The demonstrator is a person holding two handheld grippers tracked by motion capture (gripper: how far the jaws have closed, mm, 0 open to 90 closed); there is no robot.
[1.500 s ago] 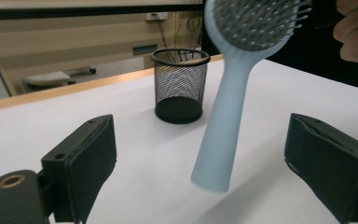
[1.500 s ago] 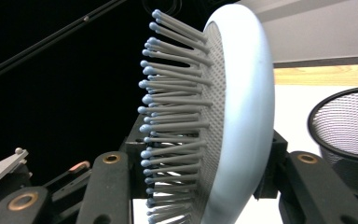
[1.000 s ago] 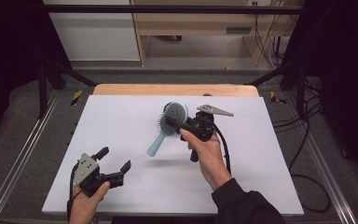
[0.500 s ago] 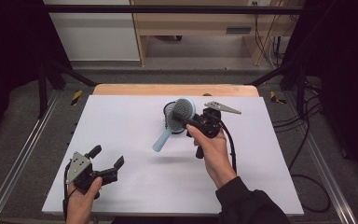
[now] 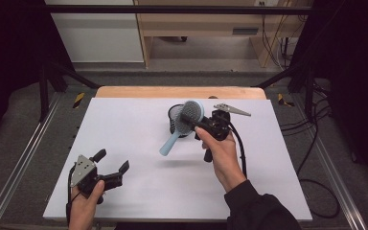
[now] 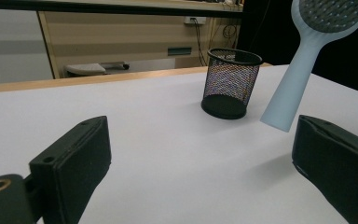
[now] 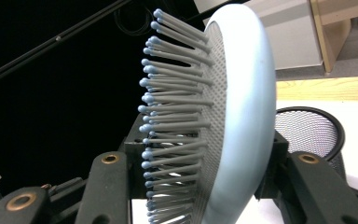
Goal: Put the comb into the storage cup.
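Observation:
A light blue hairbrush (image 5: 171,143) hangs in the air over the white table (image 5: 124,120), handle slanting down to the left. My right gripper (image 5: 202,125) is shut on its round head, bristles facing up and left. Seen from the right gripper (image 7: 205,154), both jaws press the edges of the hairbrush head (image 7: 242,116). A black mesh cup (image 5: 175,120) stands upright just behind and left of the head, partly hidden by it. My left gripper (image 5: 111,160) is held open near the table's front left. From the left gripper (image 6: 200,135), the hairbrush handle (image 6: 293,88) and mesh cup (image 6: 231,84) lie ahead.
The white table has a wooden strip (image 5: 177,92) along its far edge and metal rails (image 5: 24,153) down its sides. Cables (image 5: 316,158) lie on the floor at the right. A wooden bench (image 5: 196,24) stands beyond the table.
The brush head has shifted slightly right and back, uncovering more of the mesh cup. The left gripper has turned a little on the spot.

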